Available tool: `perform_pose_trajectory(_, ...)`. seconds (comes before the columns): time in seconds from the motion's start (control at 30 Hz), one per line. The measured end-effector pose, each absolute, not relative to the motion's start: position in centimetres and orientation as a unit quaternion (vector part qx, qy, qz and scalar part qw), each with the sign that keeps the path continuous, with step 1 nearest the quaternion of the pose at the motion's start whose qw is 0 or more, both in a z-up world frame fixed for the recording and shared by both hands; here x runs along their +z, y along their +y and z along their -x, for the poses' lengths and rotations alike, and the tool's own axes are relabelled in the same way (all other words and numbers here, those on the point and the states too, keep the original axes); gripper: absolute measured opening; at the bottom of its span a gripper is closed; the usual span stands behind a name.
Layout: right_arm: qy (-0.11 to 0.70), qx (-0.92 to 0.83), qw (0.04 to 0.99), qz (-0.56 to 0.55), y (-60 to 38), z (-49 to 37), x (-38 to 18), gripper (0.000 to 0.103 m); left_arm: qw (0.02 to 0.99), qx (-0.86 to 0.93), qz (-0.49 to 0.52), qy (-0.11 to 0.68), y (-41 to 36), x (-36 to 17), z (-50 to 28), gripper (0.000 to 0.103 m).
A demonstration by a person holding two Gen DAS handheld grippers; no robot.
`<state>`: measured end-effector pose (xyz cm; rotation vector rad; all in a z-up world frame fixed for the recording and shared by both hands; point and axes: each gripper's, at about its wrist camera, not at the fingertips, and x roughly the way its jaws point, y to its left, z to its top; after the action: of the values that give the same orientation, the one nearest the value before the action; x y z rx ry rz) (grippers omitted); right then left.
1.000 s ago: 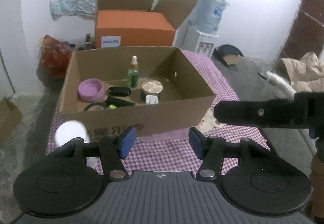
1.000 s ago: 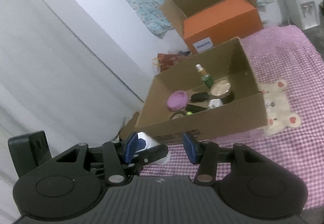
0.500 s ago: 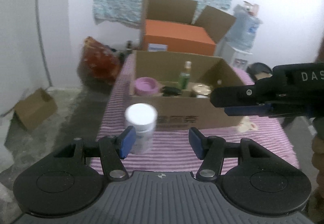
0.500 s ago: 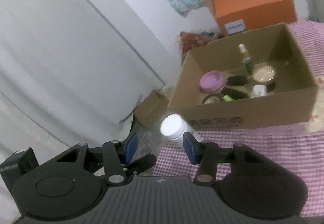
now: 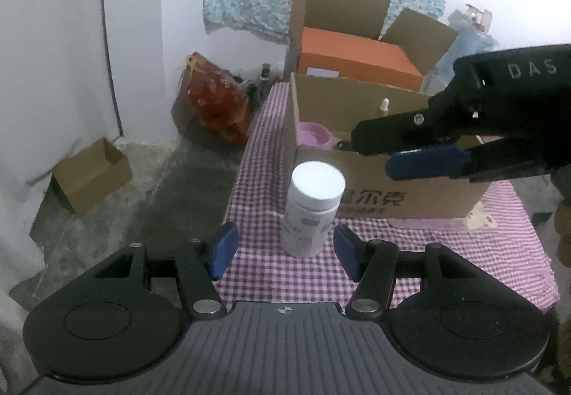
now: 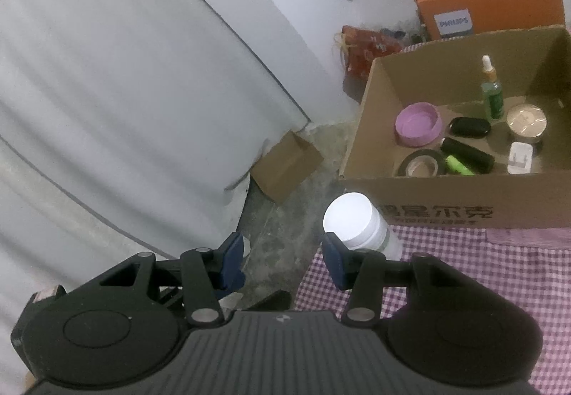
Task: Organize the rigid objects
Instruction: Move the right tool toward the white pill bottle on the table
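White bottle [image 5: 309, 213] looks light, rigid, slick: take its body below the cap; left gripper [image 5: 283, 250] and right gripper [image 6: 282, 261] both gape empty.

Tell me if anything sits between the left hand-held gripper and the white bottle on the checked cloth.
Nothing visible does. The left hand-held gripper is open and lined up with the white bottle, with only bare checked cloth in the gap. The right hand-held gripper hangs higher, in front of the cardboard box, off that line.
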<state>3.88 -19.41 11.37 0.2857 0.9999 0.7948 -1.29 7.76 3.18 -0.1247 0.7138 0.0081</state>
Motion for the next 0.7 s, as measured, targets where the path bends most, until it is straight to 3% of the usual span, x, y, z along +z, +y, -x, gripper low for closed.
perform_pose_trajectory(0.7, 0.499, 0.315, 0.795, -0.142, -21.1, -7.4, 7.8, 0.052, 0.932, -0.026, 0.035, 0.361, 6.8, -0.1, -0.8, 0.063)
